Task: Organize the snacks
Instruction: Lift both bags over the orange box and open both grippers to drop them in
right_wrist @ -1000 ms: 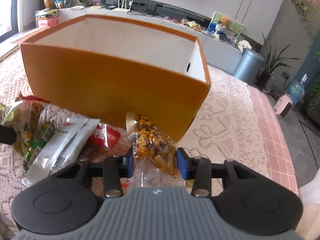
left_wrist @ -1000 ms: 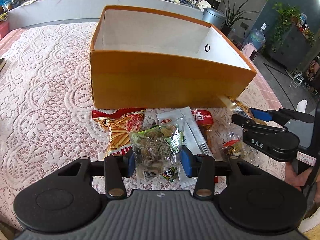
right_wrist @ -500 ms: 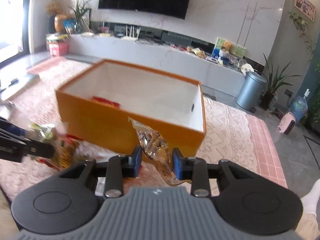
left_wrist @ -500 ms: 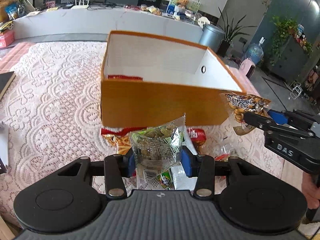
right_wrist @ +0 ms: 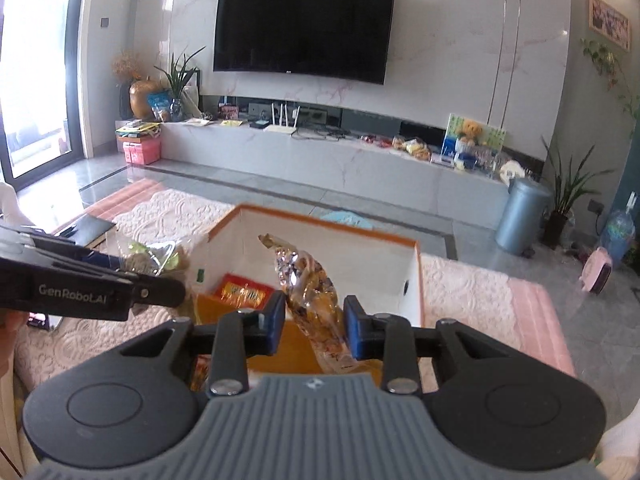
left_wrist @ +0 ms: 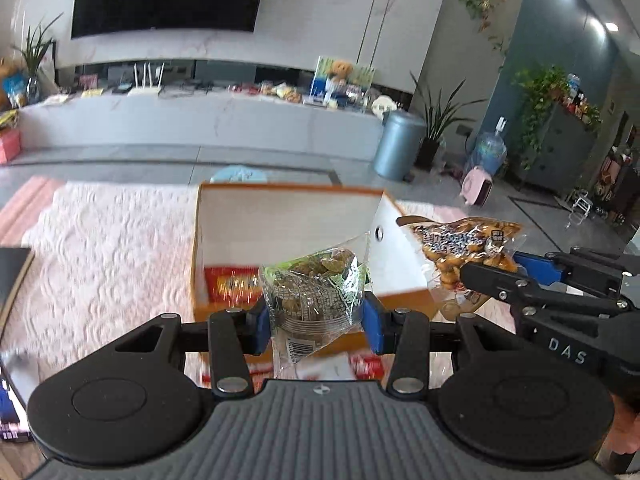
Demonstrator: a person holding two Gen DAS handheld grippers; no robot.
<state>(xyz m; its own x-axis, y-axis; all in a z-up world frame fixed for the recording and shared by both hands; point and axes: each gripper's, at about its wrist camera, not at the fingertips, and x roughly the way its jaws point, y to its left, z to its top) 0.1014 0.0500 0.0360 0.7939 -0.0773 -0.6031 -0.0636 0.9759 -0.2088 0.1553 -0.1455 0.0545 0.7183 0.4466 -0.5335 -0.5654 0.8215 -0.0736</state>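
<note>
Snack packets (left_wrist: 316, 292) above orange box (left_wrist: 224, 308)

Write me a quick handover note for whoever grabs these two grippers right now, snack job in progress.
Left gripper: shut on a clear green-printed snack packet, held in the air in front of the orange box.
Right gripper: shut on a clear packet of golden-brown snacks, also lifted, near the box's right side.
Done: one red snack packet lies inside the box.
Left: put both held packets into the box, then collect the packets remaining on the lace tablecloth in front of the box, partly hidden below the left gripper.
</note>
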